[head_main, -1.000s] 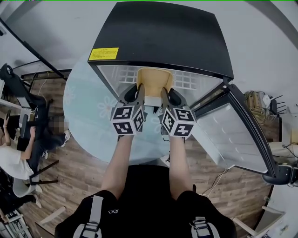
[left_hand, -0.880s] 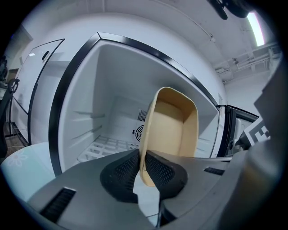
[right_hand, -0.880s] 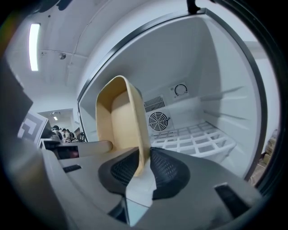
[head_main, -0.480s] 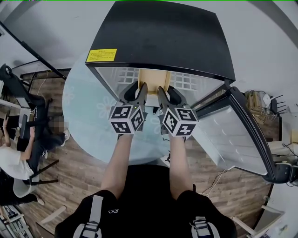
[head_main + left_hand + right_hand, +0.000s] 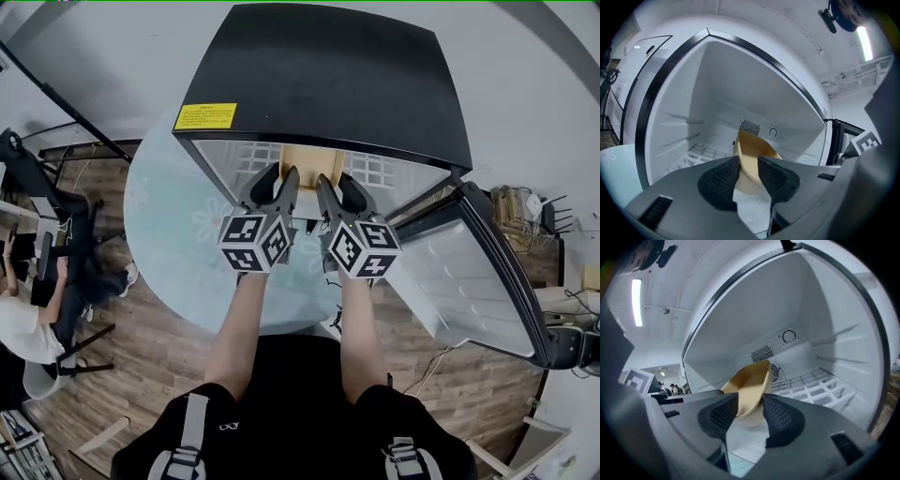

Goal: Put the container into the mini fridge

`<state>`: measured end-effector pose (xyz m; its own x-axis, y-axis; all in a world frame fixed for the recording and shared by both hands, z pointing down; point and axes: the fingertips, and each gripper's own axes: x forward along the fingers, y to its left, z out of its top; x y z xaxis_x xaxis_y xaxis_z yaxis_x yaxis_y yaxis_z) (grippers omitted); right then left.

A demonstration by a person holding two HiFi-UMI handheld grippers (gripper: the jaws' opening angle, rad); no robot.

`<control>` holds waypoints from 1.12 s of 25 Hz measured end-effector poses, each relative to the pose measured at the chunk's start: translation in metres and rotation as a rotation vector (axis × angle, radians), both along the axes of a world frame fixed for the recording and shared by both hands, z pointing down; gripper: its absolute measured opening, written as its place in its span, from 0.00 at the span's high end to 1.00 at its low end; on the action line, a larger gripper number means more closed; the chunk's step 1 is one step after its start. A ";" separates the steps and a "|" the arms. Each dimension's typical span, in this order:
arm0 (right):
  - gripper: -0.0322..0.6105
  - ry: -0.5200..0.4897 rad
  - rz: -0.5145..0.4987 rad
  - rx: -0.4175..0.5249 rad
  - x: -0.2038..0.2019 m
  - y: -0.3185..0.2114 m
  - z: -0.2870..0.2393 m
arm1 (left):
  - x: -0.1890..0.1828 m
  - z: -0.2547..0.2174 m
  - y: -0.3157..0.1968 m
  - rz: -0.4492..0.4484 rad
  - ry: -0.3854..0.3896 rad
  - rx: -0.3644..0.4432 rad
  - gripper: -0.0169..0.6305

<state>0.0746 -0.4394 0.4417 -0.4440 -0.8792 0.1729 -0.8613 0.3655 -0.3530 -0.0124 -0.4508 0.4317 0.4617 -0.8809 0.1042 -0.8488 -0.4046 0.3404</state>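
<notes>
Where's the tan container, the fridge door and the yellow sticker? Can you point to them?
container [image 5: 757, 151], left gripper view, its tan inside wall.
fridge door [image 5: 459, 272], head view, its pale inner panel.
yellow sticker [image 5: 205, 116], head view, the sticker's middle, on the black fridge top.

A round, pale glass worktop [image 5: 173, 234] with a faint flower print stands on a wood-plank floor [image 5: 141, 347]. Directly on it sits the mini fridge [image 5: 328, 75], black-topped with a yellow label [image 5: 205, 116] near one corner and its door swung open. Inside, a white grid shelf [image 5: 820, 385] spans the bottom, and the tan container [image 5: 750, 385] rests at that level, whether on the grid or on the smooth white panel in front cannot be told.
</notes>
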 end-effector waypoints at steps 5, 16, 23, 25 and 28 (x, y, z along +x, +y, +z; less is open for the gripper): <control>0.67 -0.002 0.012 0.018 0.002 -0.005 -0.007 | -0.005 -0.005 -0.005 -0.022 0.001 0.016 0.77; 0.67 0.015 0.051 0.104 0.006 -0.004 -0.028 | -0.017 -0.020 0.000 -0.059 -0.004 0.054 0.80; 0.75 0.048 0.042 0.169 0.004 0.007 -0.046 | -0.008 -0.033 0.015 -0.027 -0.030 0.096 0.95; 0.77 0.059 0.038 0.187 0.002 0.011 -0.051 | -0.005 -0.036 0.020 -0.022 -0.034 0.107 0.96; 0.77 0.066 0.028 0.218 0.001 0.021 -0.060 | -0.004 -0.041 0.029 -0.024 -0.043 0.119 0.98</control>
